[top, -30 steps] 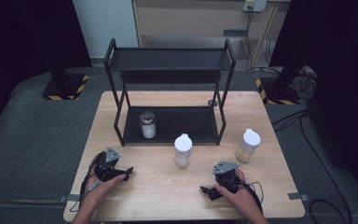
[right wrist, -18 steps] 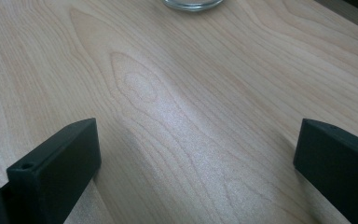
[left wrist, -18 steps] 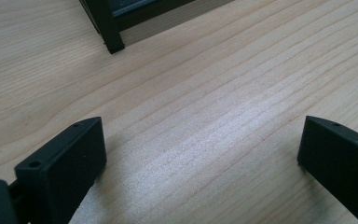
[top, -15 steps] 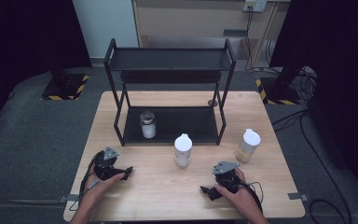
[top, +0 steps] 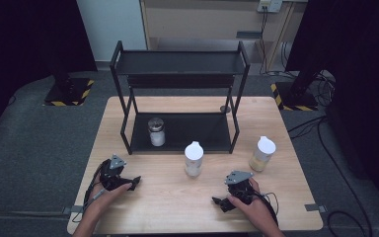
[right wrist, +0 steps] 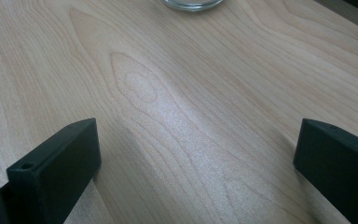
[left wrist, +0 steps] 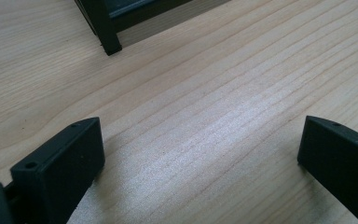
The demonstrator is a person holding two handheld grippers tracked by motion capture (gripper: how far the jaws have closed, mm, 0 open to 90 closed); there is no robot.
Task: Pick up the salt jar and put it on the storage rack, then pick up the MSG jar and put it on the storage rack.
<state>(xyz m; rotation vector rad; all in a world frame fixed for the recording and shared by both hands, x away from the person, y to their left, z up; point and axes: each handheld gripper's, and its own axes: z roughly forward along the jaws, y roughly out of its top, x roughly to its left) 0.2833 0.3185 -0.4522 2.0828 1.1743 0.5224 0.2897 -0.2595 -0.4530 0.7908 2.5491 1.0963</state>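
Our left gripper [top: 128, 183] has just been opening its jaws; they now stand wide with only bare worktop [top: 168, 202] between them, near the rack's [top: 177, 89] front-left foot. Our right gripper [top: 222, 202] also rests low with jaws wide and empty. Both look ready for a first grasp. The nearest bottle [top: 193, 159] stands upright between the grippers, just before the rack, untouched.

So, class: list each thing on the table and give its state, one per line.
Left gripper: jaws open, empty.
Right gripper: jaws open, empty.
Middle bottle: upright, capped.
Right bottle: upright, capped.
Jar: upright, lidded, on rack bottom shelf.
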